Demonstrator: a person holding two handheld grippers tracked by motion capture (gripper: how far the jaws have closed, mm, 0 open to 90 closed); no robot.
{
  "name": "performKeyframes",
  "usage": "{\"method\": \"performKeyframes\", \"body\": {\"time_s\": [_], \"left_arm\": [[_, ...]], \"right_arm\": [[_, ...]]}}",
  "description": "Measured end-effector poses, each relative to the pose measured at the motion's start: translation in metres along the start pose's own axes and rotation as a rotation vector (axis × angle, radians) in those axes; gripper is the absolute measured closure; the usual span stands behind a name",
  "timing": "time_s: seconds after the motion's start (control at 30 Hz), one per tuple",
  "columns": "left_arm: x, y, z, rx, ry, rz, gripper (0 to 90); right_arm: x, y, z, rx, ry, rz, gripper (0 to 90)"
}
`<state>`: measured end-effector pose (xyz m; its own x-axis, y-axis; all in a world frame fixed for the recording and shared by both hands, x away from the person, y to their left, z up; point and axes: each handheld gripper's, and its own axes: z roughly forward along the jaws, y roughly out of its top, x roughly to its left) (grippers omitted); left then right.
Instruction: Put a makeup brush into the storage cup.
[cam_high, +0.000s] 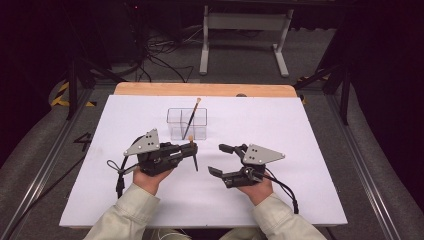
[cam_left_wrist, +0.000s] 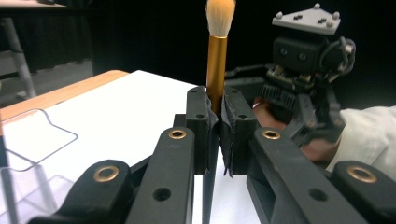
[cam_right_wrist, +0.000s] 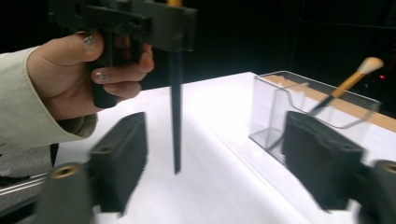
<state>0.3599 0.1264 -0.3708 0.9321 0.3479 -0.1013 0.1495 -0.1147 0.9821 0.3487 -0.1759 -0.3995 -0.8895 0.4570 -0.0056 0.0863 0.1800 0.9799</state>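
White table sheet (cam_high: 300, 190): you are holding a makeup brush (cam_left_wrist: 216, 60) upright, clamped in the left gripper (cam_high: 192, 150), at 6 o'clock of the clear holder (cam_high: 187, 124), right gripper (cam_high: 220, 159) standing apart; next, you are likely lifting it toward 12 o'clock, over the rim.

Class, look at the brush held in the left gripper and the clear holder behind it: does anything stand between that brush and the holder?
Nothing visible does. The left gripper holds its brush upright, and bare white table lies between it and the clear holder. Another brush already leans inside; the right gripper waits open, off to the side.
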Motion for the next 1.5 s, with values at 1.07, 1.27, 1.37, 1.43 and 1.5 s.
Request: {"method": "performKeyframes", "body": {"time_s": [1.07, 1.27, 1.37, 1.43, 1.5], "left_arm": [[0.029, 0.011, -0.004, 0.031, 0.097, 0.01, 82.9], [0.035, 0.017, 0.0, 0.028, 0.113, 0.021, 82.9], [0.041, 0.022, 0.001, 0.033, 0.123, 0.027, 82.9], [0.043, 0.025, 0.002, 0.039, 0.128, 0.028, 82.9], [0.044, 0.026, 0.003, 0.041, 0.128, 0.024, 82.9]], "right_arm": [[-0.04, -0.034, -0.086, 0.03, -0.263, 0.047, 0.0], [-0.046, -0.043, -0.09, 0.064, -0.294, 0.077, 0.0], [-0.05, -0.047, -0.091, 0.07, -0.291, 0.095, 0.0], [-0.05, -0.049, -0.091, 0.07, -0.296, 0.092, 0.0], [-0.051, -0.051, -0.091, 0.066, -0.294, 0.09, 0.1]]}}
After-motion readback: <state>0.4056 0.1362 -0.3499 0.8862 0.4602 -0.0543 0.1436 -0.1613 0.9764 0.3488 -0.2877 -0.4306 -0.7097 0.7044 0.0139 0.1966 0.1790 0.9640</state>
